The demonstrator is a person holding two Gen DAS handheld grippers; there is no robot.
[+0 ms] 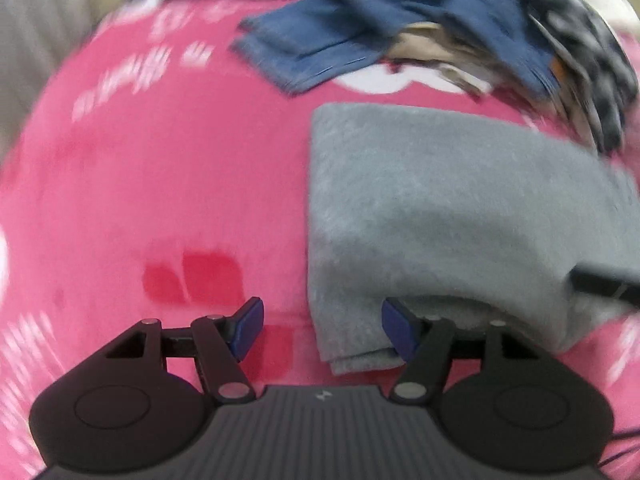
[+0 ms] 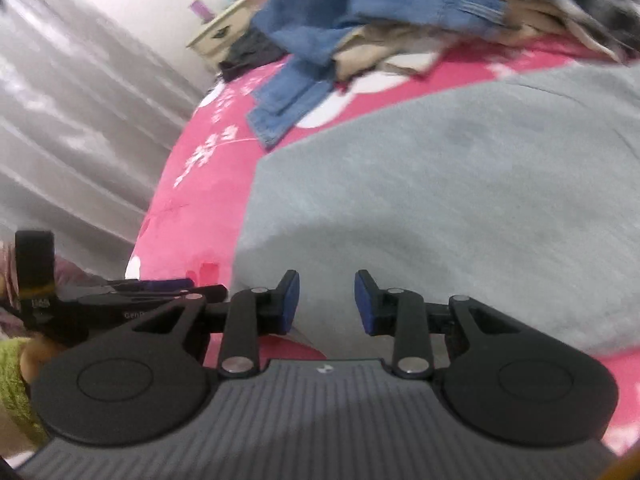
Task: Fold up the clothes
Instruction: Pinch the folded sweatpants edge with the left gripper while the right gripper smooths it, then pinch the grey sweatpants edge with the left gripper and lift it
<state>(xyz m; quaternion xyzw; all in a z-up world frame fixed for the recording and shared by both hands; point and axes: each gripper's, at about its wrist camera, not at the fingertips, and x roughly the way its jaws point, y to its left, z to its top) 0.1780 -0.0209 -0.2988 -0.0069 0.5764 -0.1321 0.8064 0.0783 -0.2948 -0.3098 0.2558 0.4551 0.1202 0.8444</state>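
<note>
Lying folded on pink blanket (image 1: 160, 184): grey garment (image 1: 460, 208).

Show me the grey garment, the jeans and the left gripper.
grey garment (image 1: 460, 208): left wrist view, its flat top.
jeans (image 1: 320, 52): left wrist view, leg end.
left gripper (image 1: 322, 330): left wrist view, between open fingertips.

Grey garment (image 1: 460, 208): soft fleecy cloth, matt, fine nap. Pink blanket (image 1: 160, 168): plush, velvety cloth, slight sheen. Jeans (image 2: 360, 12): blue denim, woven, stitched seams. Left gripper (image 1: 322, 330), right gripper (image 2: 327, 302): matt black plastic, ribbed grey body, shiny metal pivot pins, blue pads (image 2: 291, 300). Curtain (image 2: 80, 120): glossy grey fabric.
</note>
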